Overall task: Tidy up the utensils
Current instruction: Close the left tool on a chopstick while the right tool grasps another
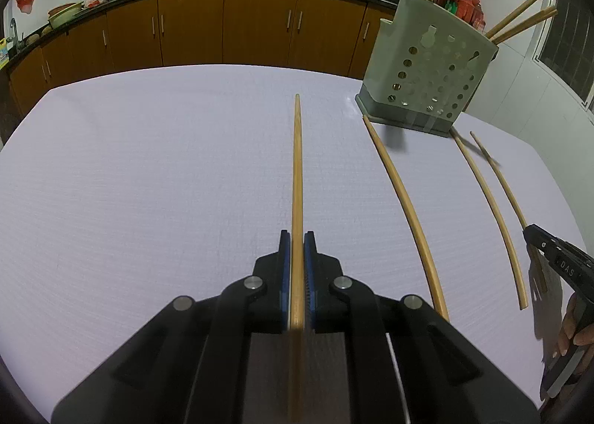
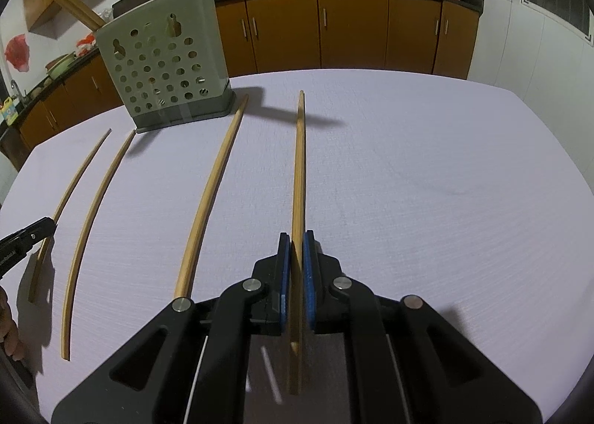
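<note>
On the counter (image 1: 148, 164) stands the perforated holder (image 1: 427, 64), already holding several chopsticks. Each claw is clamped on one chopstick: the left claw (image 1: 297, 238) on its stick (image 1: 297, 164), the right claw (image 2: 295, 240) on another (image 2: 299, 164). Judging by this, the pick-up is done; next, both need lifting and tipping into the holder. The right view shows two loose chopsticks (image 2: 208, 193) between them.
</note>
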`<state>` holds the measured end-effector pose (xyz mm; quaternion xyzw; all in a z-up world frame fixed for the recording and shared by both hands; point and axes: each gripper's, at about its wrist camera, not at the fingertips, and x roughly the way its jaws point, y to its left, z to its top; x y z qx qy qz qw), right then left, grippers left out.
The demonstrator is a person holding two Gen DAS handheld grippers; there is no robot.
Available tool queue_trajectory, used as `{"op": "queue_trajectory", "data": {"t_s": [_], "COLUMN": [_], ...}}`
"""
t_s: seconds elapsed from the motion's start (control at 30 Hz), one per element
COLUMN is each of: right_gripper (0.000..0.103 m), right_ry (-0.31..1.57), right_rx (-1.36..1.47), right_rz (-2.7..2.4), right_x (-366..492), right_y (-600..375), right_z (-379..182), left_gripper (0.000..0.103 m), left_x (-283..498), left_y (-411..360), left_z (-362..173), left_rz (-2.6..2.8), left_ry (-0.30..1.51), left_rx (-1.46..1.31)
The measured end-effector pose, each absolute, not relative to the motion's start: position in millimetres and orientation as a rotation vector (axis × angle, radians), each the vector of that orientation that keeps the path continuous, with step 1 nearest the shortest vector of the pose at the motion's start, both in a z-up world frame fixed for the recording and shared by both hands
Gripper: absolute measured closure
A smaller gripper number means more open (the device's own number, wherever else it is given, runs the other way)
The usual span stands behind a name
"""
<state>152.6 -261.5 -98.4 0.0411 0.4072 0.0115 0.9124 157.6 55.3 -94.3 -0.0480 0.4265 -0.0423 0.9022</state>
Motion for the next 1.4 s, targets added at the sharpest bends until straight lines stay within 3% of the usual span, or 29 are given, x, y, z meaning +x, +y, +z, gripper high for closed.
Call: {"op": "queue_trajectory", "data": {"t_s": [1.4], "right_gripper": [0.094], "right_ry": [0.841], "right_rx": [0.088], "right_rz": [0.02], "right_x": [152.0], "right_y": [-260.3], "right_z": [-96.5], "left_gripper": [0.093], "left_x": [157.9], "left_y": [54.8], "left_z": [-94.9], "left_rz": [-0.086], "left_ry": [0.882], "left_rx": [-0.104]}}
